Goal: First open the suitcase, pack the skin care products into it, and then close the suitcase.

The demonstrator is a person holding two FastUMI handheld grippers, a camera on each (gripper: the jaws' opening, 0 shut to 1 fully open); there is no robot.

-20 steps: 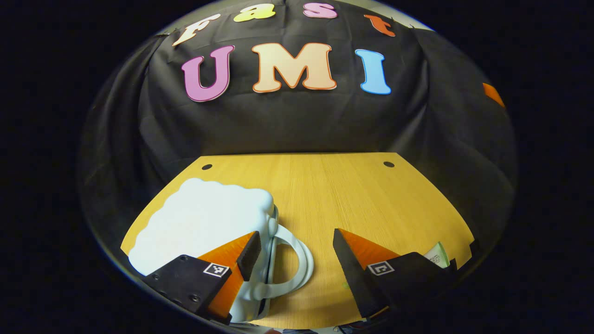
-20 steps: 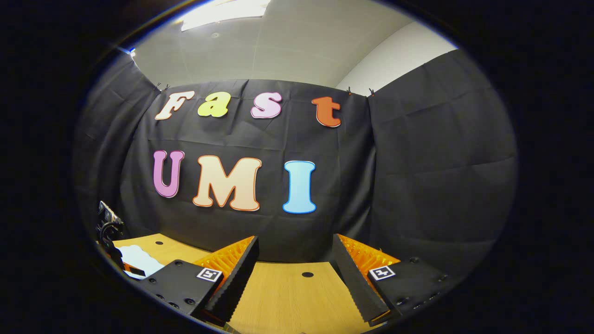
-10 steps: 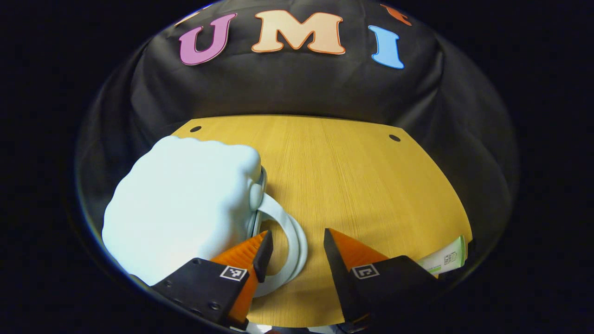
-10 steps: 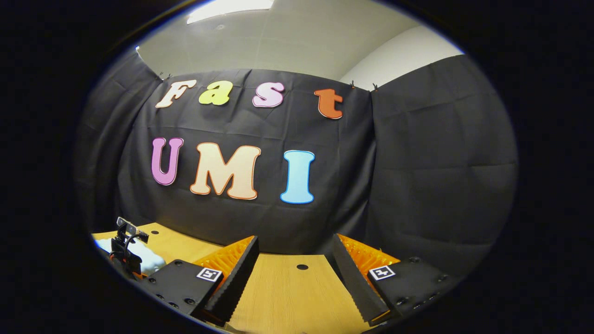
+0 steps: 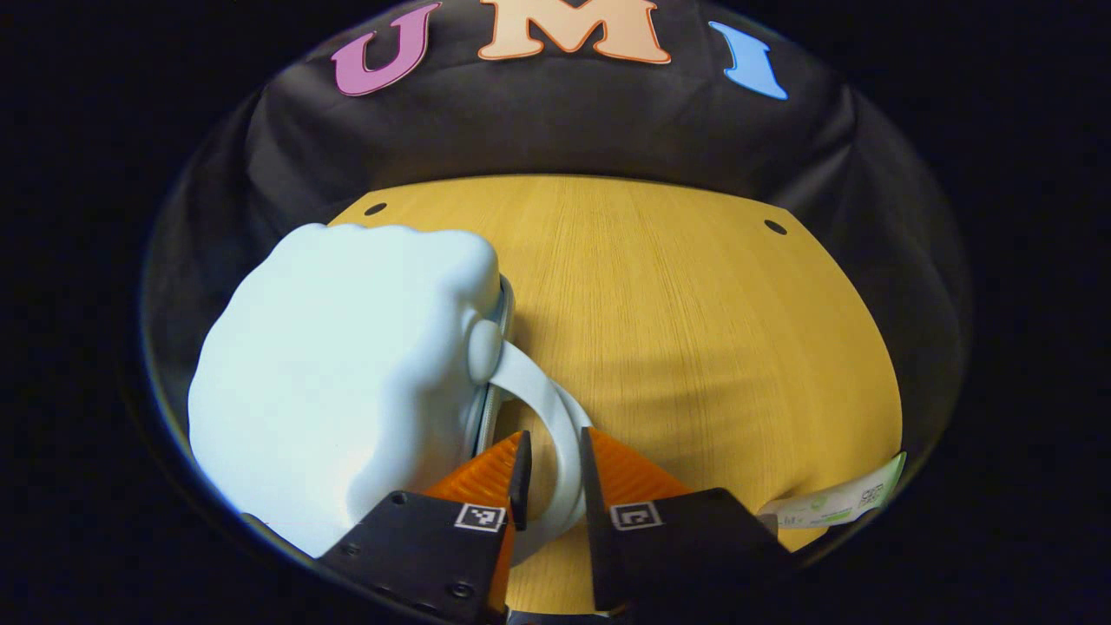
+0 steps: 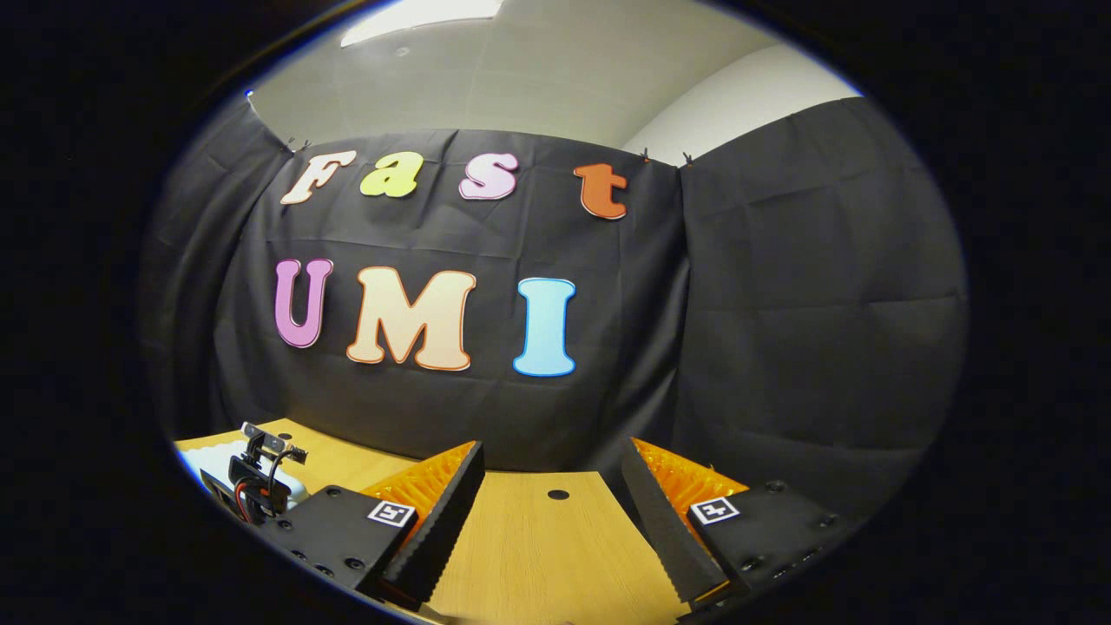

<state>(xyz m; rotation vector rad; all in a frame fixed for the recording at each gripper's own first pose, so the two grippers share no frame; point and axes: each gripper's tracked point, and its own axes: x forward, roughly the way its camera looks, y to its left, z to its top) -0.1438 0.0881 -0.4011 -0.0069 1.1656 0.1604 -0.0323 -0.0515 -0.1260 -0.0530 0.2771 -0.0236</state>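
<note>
Left gripper view: left claw [image 5: 553, 473] is nearly closed around the handle [image 5: 555, 417] of the suitcase [image 5: 338, 382], lying shut at left of the counter [image 5: 694, 304]; a tube [image 5: 833, 503] lies lower right. Right gripper view: right claw [image 6: 551, 521] gapes wide, empty.

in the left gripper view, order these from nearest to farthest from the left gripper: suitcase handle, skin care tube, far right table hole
1. suitcase handle, between the left gripper's fingers.
2. skin care tube, lying at the table's near right edge.
3. far right table hole, at the table's back edge by the cloth wall.
</note>
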